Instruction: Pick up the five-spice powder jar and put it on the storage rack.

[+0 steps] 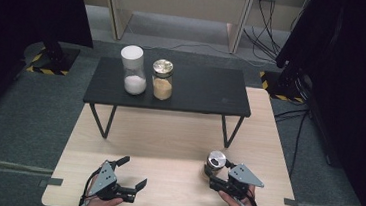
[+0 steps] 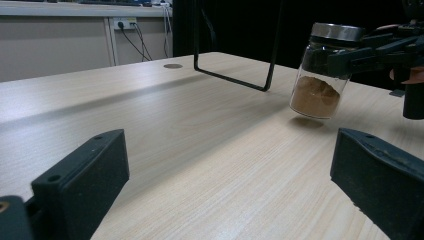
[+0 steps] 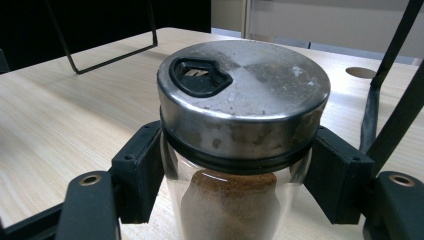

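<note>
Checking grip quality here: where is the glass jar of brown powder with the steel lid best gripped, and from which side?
On the glass neck just under the steel lid, coming in level from the side, as the right gripper does: the wider lid overhangs its pads, so the upright jar cannot slip down.

jar: we see a small clear glass spice jar (image 1: 215,162) with a brushed metal lid (image 3: 243,95), the lid a little smudged.
lid detail: a black-rimmed pouring hole (image 3: 200,76) sits near one edge of the lid top.
contents: we make out brown powder (image 2: 314,96) filling roughly the lower half, heaped unevenly.
pose: upright, leaning slightly in the left gripper view.
grip: the right claw (image 3: 235,175) clamps the glass just under the lid, one pad on each side.
place: over the near right part of the wooden counter (image 1: 167,147); its base hangs just above the surface, a shadow below it.
</note>
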